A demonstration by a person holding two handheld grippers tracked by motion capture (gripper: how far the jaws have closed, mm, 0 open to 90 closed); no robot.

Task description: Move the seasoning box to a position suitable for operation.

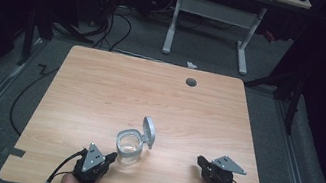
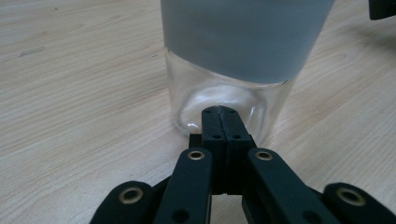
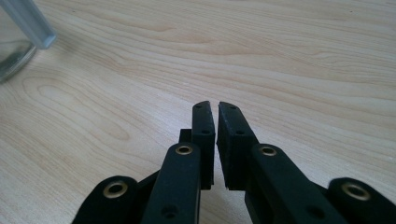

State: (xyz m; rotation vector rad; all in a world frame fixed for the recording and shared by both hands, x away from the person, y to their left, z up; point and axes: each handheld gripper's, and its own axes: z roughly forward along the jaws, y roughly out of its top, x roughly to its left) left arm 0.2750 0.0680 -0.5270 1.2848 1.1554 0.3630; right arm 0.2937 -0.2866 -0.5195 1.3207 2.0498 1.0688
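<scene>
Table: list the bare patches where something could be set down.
The table is bare from the far edge and grommet hole down to the glass jar, and between the jar and the right gripper. It is crowded where the left gripper meets the jar.

A jar (image 1: 130, 148) stands on the table (image 1: 100, 90) between both grippers, nearer the left.
</scene>
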